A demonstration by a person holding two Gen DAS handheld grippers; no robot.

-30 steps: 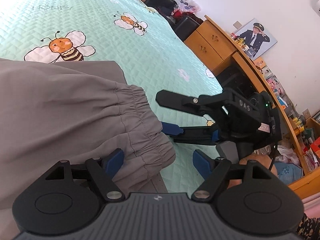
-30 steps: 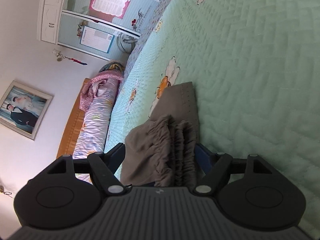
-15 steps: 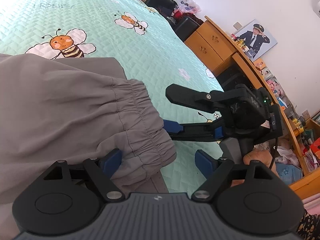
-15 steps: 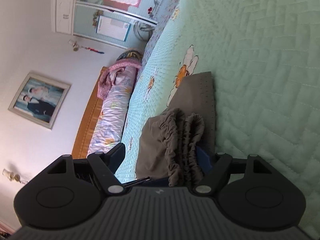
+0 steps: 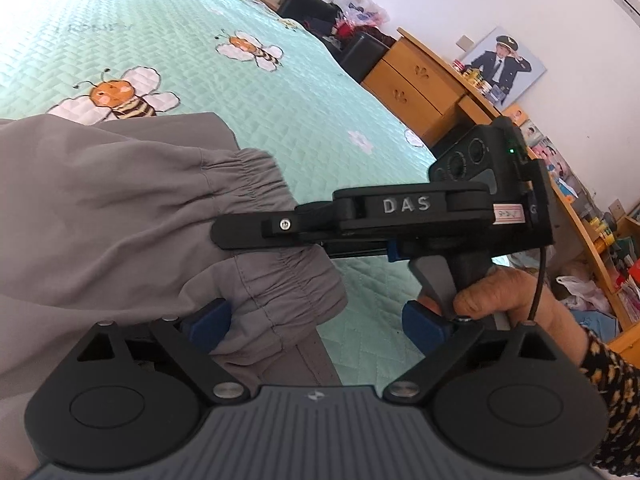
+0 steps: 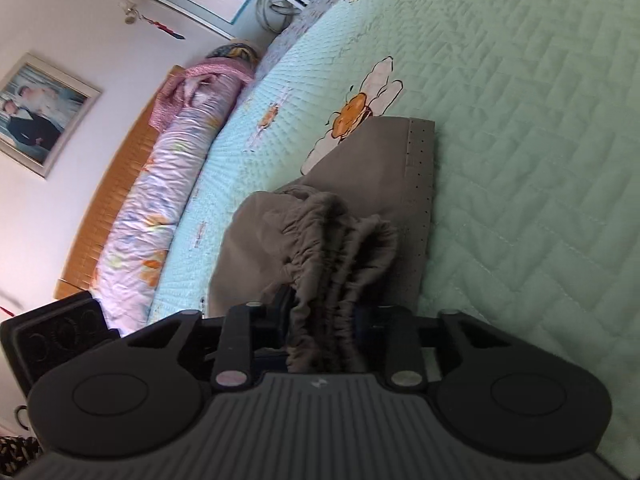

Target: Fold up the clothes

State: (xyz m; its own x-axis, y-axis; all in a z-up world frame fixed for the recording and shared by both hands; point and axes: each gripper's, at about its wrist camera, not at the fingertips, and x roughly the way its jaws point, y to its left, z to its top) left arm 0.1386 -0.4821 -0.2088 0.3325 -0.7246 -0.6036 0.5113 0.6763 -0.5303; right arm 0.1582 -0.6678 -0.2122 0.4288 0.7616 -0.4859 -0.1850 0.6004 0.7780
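Mint quilted bedspread (image 5: 304, 120) carries grey trousers (image 5: 100, 208); right gripper (image 6: 322, 320) has just closed, pinching their gathered waistband (image 6: 336, 256), while left gripper (image 5: 316, 320) has been opening, its jaws wide around the fabric.

The grey trousers (image 5: 120, 208) run off the left edge.

Home bedroom: bee-print bed quilt (image 5: 304, 120), wood dresser (image 5: 412, 84), framed pics.
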